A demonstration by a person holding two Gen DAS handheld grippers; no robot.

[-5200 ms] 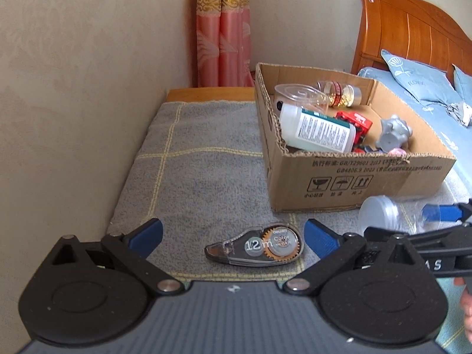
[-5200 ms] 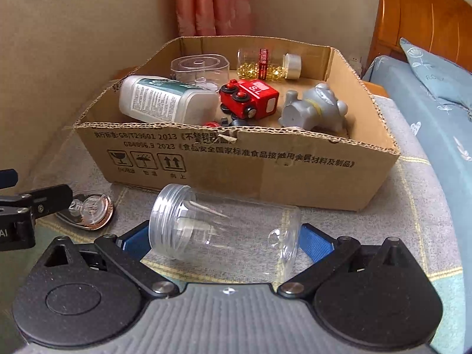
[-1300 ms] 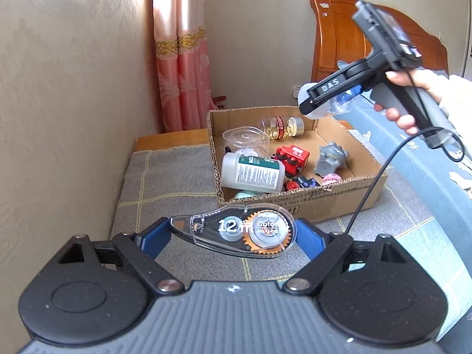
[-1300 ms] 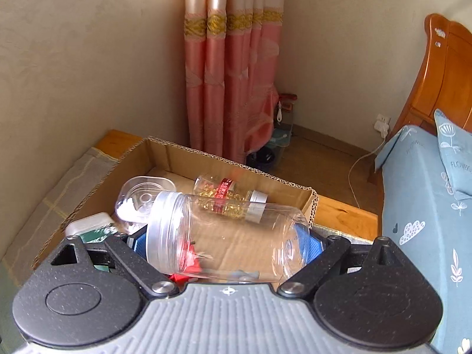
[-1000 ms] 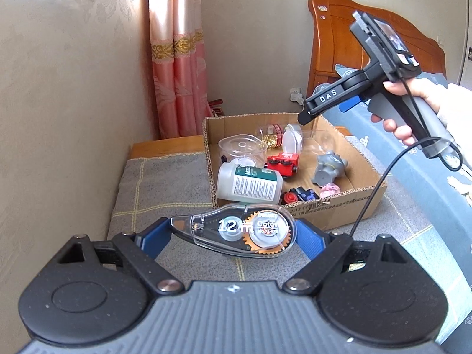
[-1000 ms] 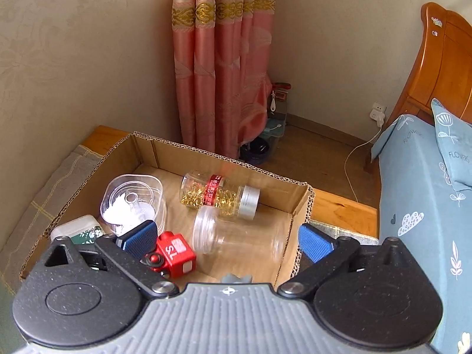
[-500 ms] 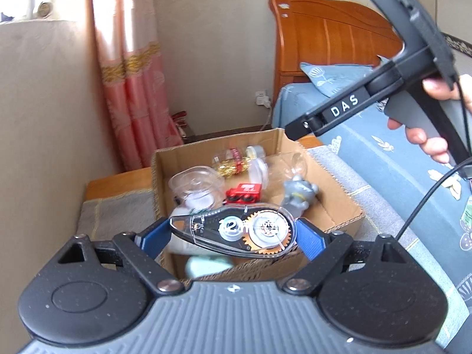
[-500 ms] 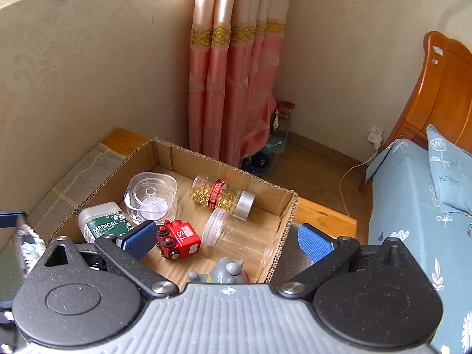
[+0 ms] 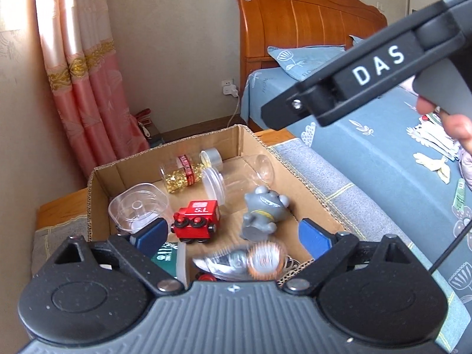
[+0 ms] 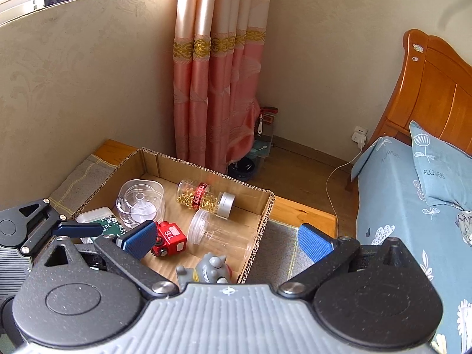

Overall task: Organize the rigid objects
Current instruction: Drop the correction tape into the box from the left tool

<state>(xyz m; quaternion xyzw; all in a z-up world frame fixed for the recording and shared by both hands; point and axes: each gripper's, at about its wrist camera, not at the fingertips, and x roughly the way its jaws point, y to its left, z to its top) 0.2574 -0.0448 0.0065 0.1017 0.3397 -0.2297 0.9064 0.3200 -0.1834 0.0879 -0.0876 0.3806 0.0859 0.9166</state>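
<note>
My left gripper (image 9: pixel 233 233) is open above the near end of the cardboard box (image 9: pixel 312 194). The correction tape dispenser (image 9: pixel 250 261) shows blurred just below the blue pads, free of them, over the box's near edge. My right gripper (image 10: pixel 227 240) is open and empty, held high above the box (image 10: pixel 259 224). The clear plastic jar (image 10: pixel 218 234) lies on its side inside the box, also in the left wrist view (image 9: pixel 239 177). The right gripper's body (image 9: pixel 354 79) crosses the left wrist view at upper right.
The box also holds a red toy train (image 9: pixel 196 219), a grey figurine (image 9: pixel 262 214), a bottle of gold capsules (image 10: pixel 203 196), a clear square container (image 10: pixel 140 203) and a white bottle with a green label (image 10: pixel 103 224). A bed (image 10: pixel 413 206) is right, a wall (image 10: pixel 59 103) left.
My left gripper has opened over the box and the correction tape has dropped out of it. The right gripper released the jar into the box a second ago and has risen.
</note>
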